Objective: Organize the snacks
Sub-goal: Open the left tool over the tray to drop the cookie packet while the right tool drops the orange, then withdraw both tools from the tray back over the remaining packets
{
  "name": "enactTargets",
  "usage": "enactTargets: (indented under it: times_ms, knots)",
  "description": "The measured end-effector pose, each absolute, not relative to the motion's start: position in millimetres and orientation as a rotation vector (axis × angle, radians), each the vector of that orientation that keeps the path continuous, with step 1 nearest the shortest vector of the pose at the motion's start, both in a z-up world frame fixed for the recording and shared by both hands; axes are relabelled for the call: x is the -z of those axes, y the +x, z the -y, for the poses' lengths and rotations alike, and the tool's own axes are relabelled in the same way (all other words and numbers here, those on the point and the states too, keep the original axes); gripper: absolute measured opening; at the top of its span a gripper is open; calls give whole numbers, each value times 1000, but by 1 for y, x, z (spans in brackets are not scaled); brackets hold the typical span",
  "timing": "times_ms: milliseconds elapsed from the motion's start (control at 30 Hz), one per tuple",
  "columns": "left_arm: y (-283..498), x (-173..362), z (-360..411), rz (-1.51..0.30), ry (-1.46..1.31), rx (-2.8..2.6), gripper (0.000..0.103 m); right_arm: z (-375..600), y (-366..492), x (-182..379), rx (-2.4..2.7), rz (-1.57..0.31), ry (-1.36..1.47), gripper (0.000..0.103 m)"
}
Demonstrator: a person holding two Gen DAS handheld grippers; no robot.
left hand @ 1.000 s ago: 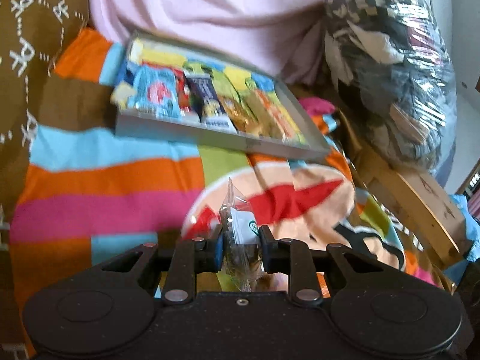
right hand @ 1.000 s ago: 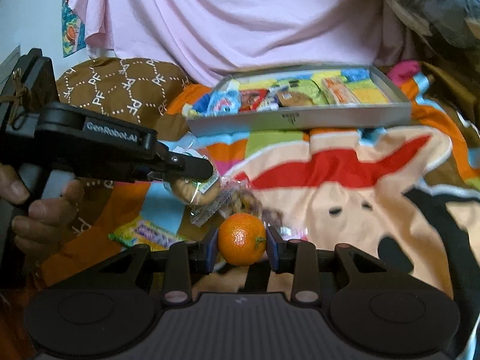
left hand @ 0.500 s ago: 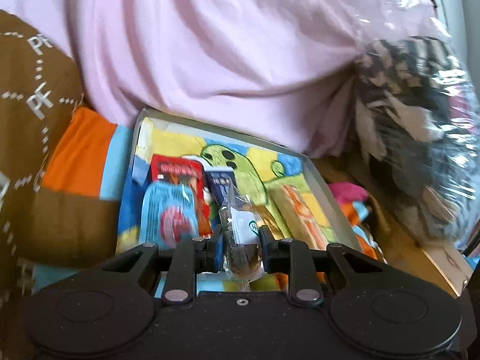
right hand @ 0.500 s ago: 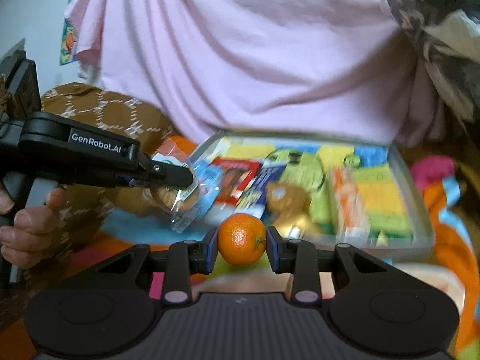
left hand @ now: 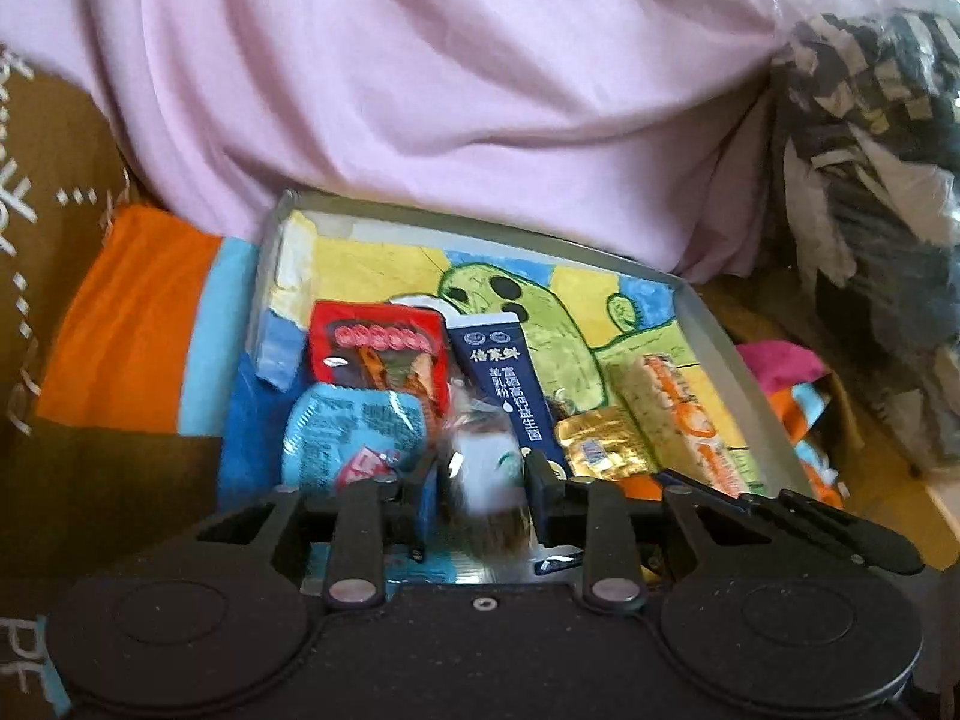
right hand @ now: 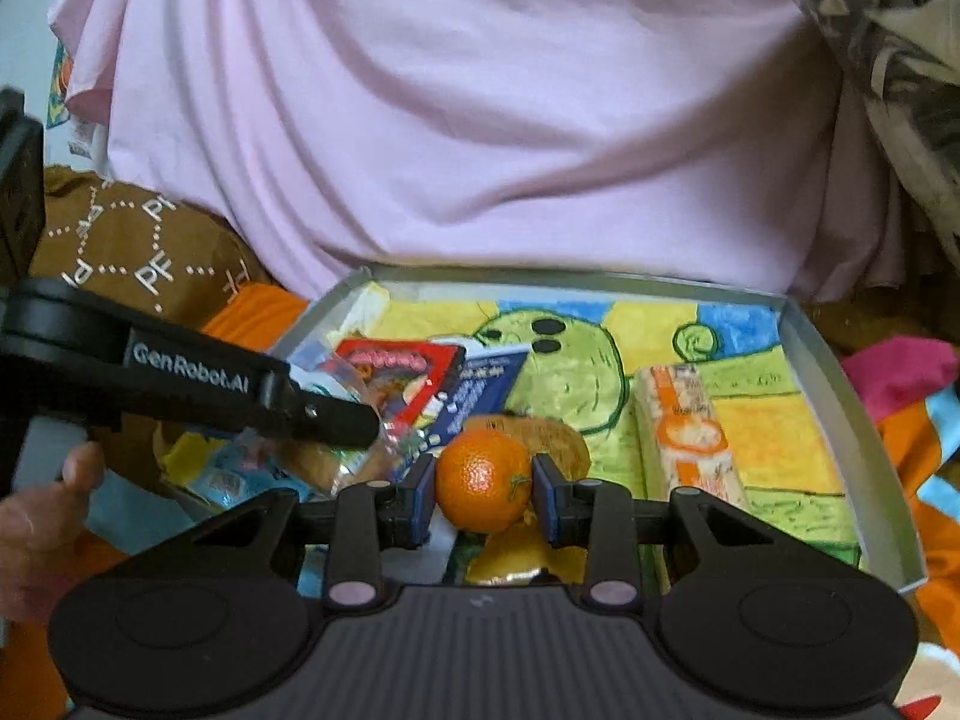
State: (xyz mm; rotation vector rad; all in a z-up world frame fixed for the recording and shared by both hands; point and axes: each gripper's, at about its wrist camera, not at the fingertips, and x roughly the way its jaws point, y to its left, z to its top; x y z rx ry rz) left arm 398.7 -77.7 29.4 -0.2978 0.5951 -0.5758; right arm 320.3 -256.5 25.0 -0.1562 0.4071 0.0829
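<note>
A grey tray (left hand: 735,354) with a painted green-cactus liner holds several snacks: a red packet (left hand: 378,351), a blue jelly cup (left hand: 351,432), a navy milk-powder stick (left hand: 504,384), a gold-wrapped sweet (left hand: 600,444) and an orange-and-white bar (left hand: 678,414). My left gripper (left hand: 483,489) is shut on a clear-wrapped cookie (left hand: 486,480), blurred, just above the tray's near left part; it also shows in the right wrist view (right hand: 336,456). My right gripper (right hand: 483,489) is shut on a small orange (right hand: 483,486) above the tray's (right hand: 840,396) near middle.
A pink sheet (left hand: 450,90) hangs right behind the tray. A brown patterned cushion (right hand: 138,252) lies to the left, a plastic bag of checked cloth (left hand: 870,180) to the right. The tray rests on a striped, colourful blanket (left hand: 132,312).
Both grippers have moved forward from over the blanket to over the tray, each still holding its item. The cookie packet now hangs lower and looks blurred.
</note>
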Motion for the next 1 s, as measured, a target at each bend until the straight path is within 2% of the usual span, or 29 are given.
enactTargets:
  times_ms: [33, 100, 133, 200, 367, 500, 600, 733, 1000]
  knots:
    - [397, -30, 78, -590, -282, 574, 36, 257, 320, -24, -80, -410, -152, 40]
    - [394, -33, 79, -575, -255, 561, 51, 257, 318, -22, -76, -410, -150, 45]
    - [391, -35, 80, -565, -246, 555, 56, 257, 317, -20, -72, -409, -154, 46]
    - [386, -39, 79, -533, -232, 537, 70, 256, 313, -21, -67, -404, -153, 55]
    - [376, -48, 73, -504, -243, 511, 78, 259, 300, -26, -63, -376, -139, 69]
    - [362, -56, 65, -463, -250, 480, 92, 261, 282, -34, -58, -331, -125, 86]
    - [348, -62, 57, -432, -250, 456, 101, 261, 267, -43, -62, -297, -106, 93]
    - [327, -66, 44, -417, -249, 437, 102, 259, 245, -54, -43, -255, -77, 102]
    - [276, -72, 13, -385, -289, 356, 102, 249, 190, -65, -39, -176, -56, 103]
